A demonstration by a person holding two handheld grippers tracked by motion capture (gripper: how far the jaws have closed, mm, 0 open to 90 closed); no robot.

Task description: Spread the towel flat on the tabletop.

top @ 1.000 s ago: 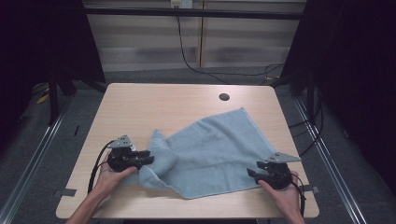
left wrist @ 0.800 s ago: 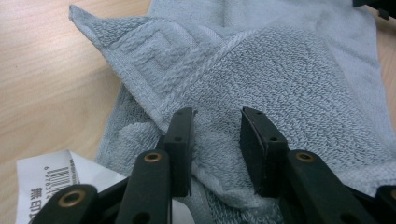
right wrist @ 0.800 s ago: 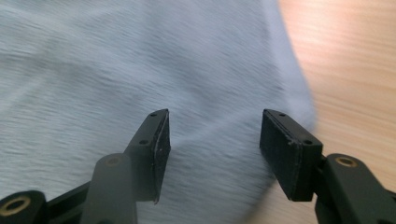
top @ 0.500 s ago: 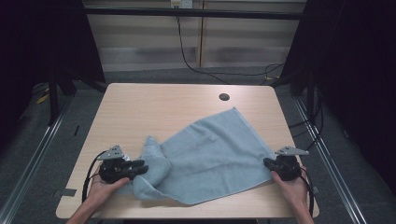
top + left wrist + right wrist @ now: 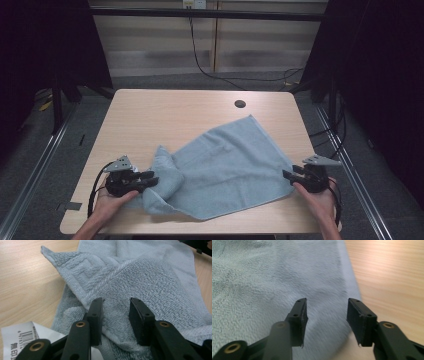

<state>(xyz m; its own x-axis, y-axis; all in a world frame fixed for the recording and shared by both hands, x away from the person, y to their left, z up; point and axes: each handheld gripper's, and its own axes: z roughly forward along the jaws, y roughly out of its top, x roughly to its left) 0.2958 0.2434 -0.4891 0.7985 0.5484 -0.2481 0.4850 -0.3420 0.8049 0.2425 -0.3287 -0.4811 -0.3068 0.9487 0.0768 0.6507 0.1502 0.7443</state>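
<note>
Plainly the left side is the weaker one: the left gripper (image 5: 150, 179) rests on a bunched, doubled-over fold of the pale blue terry-cloth towel (image 5: 227, 165), its black fingers (image 5: 96, 315) standing part-way apart with a ridge of cloth rising between them, and I cannot tell whether the pads truly pinch it or only straddle it. If they close on the thick roll and not on a single hem, the grip could take two layers at once, so that a pull would drag the lump along without opening it; a paper tag with a barcode (image 5: 23, 336) lying just beside that gripper might also be caught in the bite. Further right, the right gripper (image 5: 290, 176) sits at the towel's edge near the right rim of the light wooden worktop (image 5: 165, 115); its jaws have just been opening, and its fingers (image 5: 299, 315) stand wide over the cloth with nothing clamped, so that any tug from the left would slide the whole towel sideways, unanchored. The towel itself lies aslant across the near half of the worktop, one corner pointing toward the small round cable hole (image 5: 240, 104). It is soft and looped in texture, with a woven key-pattern border, mostly flat on the right, rumpled and folded over itself at the left.
</note>
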